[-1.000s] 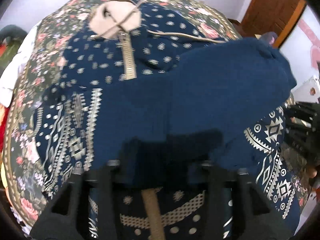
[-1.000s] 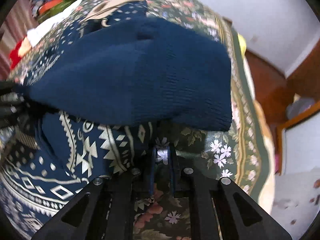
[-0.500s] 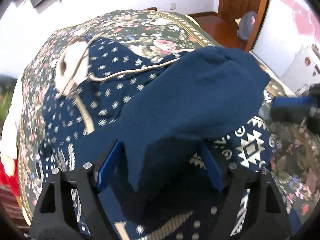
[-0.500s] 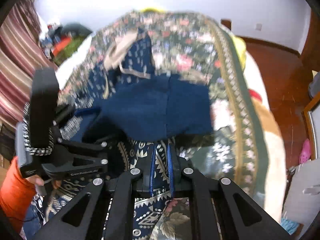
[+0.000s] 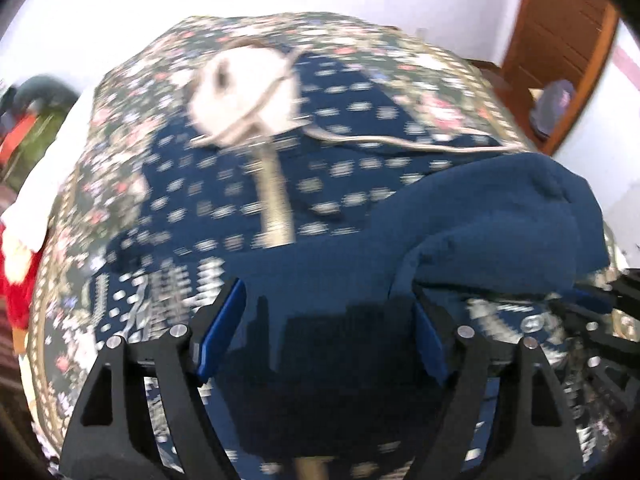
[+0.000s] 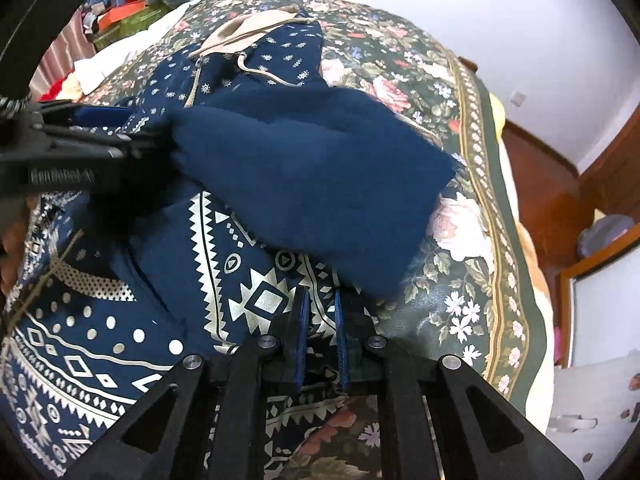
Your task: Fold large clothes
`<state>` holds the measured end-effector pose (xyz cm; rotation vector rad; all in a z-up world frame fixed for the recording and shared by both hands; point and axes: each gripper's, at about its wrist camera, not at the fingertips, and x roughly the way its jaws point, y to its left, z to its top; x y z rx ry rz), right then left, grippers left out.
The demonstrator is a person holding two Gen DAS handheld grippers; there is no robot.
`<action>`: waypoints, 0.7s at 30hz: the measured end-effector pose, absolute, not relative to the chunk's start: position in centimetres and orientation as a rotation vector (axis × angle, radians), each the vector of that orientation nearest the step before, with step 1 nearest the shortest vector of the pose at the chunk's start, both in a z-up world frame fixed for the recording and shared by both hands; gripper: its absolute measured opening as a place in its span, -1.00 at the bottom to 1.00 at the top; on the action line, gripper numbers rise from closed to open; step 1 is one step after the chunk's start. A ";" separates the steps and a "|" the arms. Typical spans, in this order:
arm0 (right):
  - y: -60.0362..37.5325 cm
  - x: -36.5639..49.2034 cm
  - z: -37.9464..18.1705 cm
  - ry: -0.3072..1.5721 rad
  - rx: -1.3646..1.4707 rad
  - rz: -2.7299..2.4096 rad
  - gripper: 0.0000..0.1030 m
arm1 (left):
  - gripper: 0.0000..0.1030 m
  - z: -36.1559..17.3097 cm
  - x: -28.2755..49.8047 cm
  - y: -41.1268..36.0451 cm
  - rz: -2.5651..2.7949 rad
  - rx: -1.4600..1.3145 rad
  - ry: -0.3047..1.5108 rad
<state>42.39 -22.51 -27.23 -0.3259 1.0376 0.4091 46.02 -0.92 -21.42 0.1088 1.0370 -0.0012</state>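
Note:
A large navy hoodie (image 5: 248, 184) with silver geometric print, beige hood lining (image 5: 244, 92) and drawstrings lies on a floral bedspread (image 6: 460, 288). Its plain navy fleece side (image 6: 312, 184) is folded over the patterned front (image 6: 132, 320). My left gripper (image 5: 324, 332) is open, its blue pads either side of the folded fleece; it also shows in the right wrist view (image 6: 92, 128) at the fold's left end. My right gripper (image 6: 320, 320) is nearly closed on the hoodie's edge just under the fold.
The bed's right edge (image 6: 532, 280) drops to a wooden floor (image 6: 552, 184). A wooden door (image 5: 560, 36) stands at the back right. Piled clothes and a white cloth (image 6: 104, 60) lie at the bed's far left.
Both grippers have dropped back toward the bed. The folded fleece has settled onto the patterned front. The left jaws stay open around the fleece; the right ones stay pinched.

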 end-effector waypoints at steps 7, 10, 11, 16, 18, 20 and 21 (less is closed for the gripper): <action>-21.6 42.4 -27.1 1.032 -0.388 0.356 -0.85 | 0.54 -22.8 44.1 4.9 0.060 0.085 1.075; -21.7 42.5 -27.2 1.017 -0.409 0.309 -0.20 | 0.54 -22.8 42.8 6.8 0.047 0.061 1.076; -21.9 42.5 -27.2 0.979 -0.456 0.226 0.49 | 0.54 -22.9 42.3 7.3 0.051 0.061 1.079; -23.4 42.9 -27.3 0.984 -0.400 0.227 0.74 | 0.54 -23.0 39.8 9.0 0.006 0.046 1.094; -23.3 43.1 -27.3 0.990 -0.402 0.224 0.75 | 0.54 -22.7 38.9 9.4 0.006 0.055 1.083; -23.1 43.1 -27.1 0.981 -0.417 0.223 0.75 | 0.54 -22.4 38.2 10.1 0.016 0.023 1.086; -23.0 43.1 -27.0 0.978 -0.424 0.226 0.75 | 0.54 -22.2 37.8 10.7 0.025 -0.009 1.090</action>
